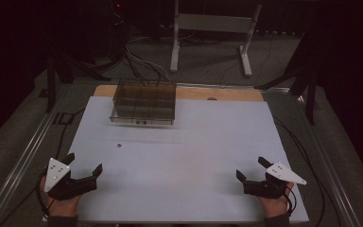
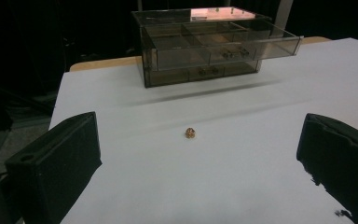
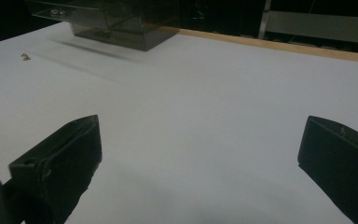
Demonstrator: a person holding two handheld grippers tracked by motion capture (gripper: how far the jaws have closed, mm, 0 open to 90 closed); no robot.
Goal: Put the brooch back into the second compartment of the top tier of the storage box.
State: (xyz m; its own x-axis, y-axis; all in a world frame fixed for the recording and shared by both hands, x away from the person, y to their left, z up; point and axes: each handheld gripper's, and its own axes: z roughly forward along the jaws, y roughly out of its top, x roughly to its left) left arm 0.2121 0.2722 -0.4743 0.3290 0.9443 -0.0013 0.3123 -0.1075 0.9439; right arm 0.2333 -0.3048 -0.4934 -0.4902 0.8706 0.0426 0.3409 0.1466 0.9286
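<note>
Bead: small round copper-coloured bead (image 2: 190,133) lying alone on the white table sheet (image 1: 184,161), seen in the high view at (image 1: 119,145); too small and round to show any long axis or heading.
Bead against left jaws: in the left gripper view it sits at 12 o'clock, ahead of the gap between the two black jaws, well apart from both and touching neither.
Bead against right jaws: in the right gripper view it lies far off at 10 o'clock (image 3: 25,57), well clear.
Left gripper: left gripper (image 1: 82,163), jaws spread wide, holding nothing, near the table's 7 o'clock corner.
Right gripper: right gripper (image 1: 250,166), jaws also spread wide and empty, near the 5 o'clock corner.
Drawer box: smoky clear drawer box (image 1: 143,101) at the table's 11 o'clock, beyond the bead; its upper drawer (image 2: 223,44) stands pulled out toward the person, showing divided compartments.
</note>
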